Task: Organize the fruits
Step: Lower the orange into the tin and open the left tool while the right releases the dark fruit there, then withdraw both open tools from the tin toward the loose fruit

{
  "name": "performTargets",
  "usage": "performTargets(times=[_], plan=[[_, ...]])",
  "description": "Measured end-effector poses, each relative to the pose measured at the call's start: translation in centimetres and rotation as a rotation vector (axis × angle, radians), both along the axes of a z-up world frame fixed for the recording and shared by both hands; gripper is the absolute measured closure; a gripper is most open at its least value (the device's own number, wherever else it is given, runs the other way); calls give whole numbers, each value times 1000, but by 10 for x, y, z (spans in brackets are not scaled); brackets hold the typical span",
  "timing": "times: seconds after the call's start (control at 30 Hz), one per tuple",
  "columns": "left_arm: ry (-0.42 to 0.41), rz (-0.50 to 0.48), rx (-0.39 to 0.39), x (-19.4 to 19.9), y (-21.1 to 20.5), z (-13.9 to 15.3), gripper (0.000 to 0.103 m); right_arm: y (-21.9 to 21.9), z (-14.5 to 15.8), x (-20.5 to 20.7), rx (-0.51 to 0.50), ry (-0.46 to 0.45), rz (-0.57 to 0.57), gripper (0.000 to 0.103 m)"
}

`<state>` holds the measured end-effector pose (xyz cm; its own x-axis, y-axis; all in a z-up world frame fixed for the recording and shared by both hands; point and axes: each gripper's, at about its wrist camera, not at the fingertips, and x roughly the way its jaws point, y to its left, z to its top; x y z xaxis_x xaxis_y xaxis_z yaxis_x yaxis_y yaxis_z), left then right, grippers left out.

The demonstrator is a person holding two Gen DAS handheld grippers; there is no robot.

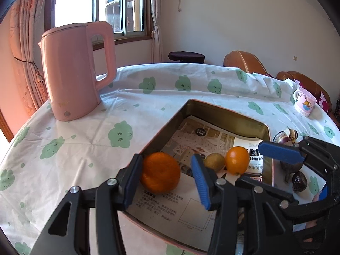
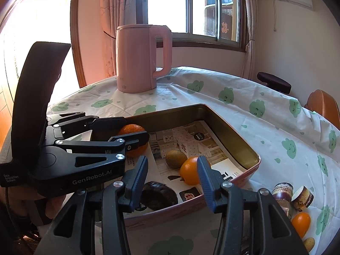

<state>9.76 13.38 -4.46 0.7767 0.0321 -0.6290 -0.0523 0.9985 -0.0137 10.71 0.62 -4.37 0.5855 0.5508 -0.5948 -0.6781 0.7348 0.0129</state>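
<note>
Presently: left tool (image 1: 167,177) gapes around mandarin (image 1: 160,172), unclamped, at tin's (image 2: 233,131) nine o'clock; right tool (image 2: 172,177) gapes empty.

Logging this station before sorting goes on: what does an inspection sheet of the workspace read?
Surface: round table, cloud-print cloth.
Job's things: tangerine, kiwi, orange, dark fruit in paper-lined tin; small orange fruit outside.
Clutter: pink kettle, mug, cake pieces.
Grippers: left gripper open around tangerine; right gripper open near dark fruit.
Cables: nothing seen on the table.
Surroundings: window, curtains, chairs.
</note>
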Motion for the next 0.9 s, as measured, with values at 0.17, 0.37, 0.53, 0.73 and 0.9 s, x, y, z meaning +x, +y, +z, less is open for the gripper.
performTargets(times=[0.17,0.37,0.53,0.73,0.9], plan=[[-76,8,-23,-20,-3,17,30,-12,5,-13,-1,-28,-14,48],[-135,-22,-67,-38,-28,29,26,-55,11,-36,7,-71,-75,48],[-135,-90,-79,-44,-72,24,26,-110,11,-47,2,-90,-184,48],[-67,-200,-95,-39,-133,8,26,-183,3,-46,-15,-84,-385,48],[-7,-255,-87,-33,-166,-4,27,-217,-6,-36,26,-32,-470,48]])
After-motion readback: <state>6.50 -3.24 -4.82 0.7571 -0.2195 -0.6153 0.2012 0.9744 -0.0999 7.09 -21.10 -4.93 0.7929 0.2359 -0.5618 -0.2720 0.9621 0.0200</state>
